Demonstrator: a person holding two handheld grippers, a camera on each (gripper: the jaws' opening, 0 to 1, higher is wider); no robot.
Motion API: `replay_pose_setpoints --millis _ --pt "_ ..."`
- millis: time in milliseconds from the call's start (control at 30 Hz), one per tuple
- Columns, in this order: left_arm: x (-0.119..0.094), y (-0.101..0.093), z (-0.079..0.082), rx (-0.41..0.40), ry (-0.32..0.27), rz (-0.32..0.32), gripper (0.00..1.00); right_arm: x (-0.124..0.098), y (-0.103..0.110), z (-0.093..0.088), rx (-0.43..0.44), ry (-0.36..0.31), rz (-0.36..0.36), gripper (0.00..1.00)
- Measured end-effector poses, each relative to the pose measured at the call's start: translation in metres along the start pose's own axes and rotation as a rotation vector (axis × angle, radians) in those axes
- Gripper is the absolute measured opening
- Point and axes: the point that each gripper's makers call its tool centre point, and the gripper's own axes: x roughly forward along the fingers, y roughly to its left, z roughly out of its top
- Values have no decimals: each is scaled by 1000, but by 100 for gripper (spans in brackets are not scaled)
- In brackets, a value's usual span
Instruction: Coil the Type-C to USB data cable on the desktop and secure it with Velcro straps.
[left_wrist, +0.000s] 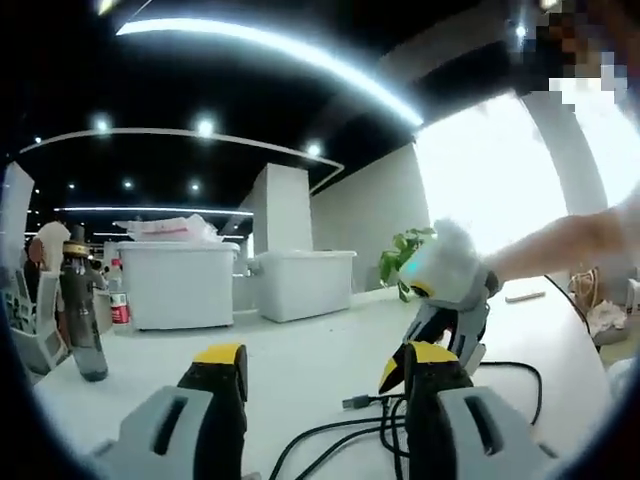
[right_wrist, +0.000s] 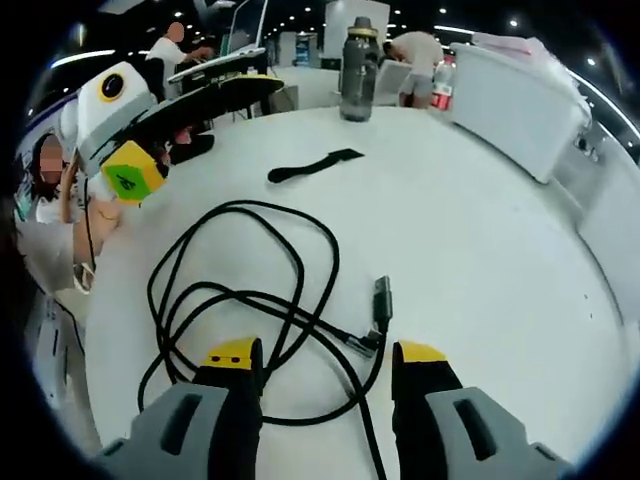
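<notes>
The only readable mark is a dark digit "4" on the yellow-green square tag (right_wrist: 133, 172) fixed to the white-bodied left gripper (right_wrist: 118, 120). The red label of the clear plastic bottle (left_wrist: 119, 296) is too blurred to read.

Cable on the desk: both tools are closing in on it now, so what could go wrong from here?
1. The cable lies in loose, crossing loops; gripping one strand may drag the others into a tangle.
2. The connector ends lie right between the right tool tips; pinching there could strain a plug.
3. The Velcro strap lies apart, toward the bottle; reaching for it may let the coil spring open.
</notes>
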Motion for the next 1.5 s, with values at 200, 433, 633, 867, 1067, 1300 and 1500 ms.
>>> replay_pose_setpoints --millis 200,433,633,867,1067,1300,1500 --pt "1 -1 -2 2 6 -3 65 0 -1 -3 25 9 -1 47" --pt "2 0 -7 -7 22 -2 67 -1 1 -4 -1 12 13 33" --pt "4 -5 -17 3 57 -23 69 -1 6 -4 -38 9 32 27" --pt "6 -29 -49 -27 196 -131 80 1 10 -1 -86 14 37 15" --pt "8 -45 -75 12 293 -174 83 1 7 3 -178 16 -21 6" --pt "8 -48 -81 12 313 -181 83 -4 7 7 -326 7 -106 5" --pt "9 -50 -86 24 323 -184 83 -17 6 19 -370 -49 -158 4"
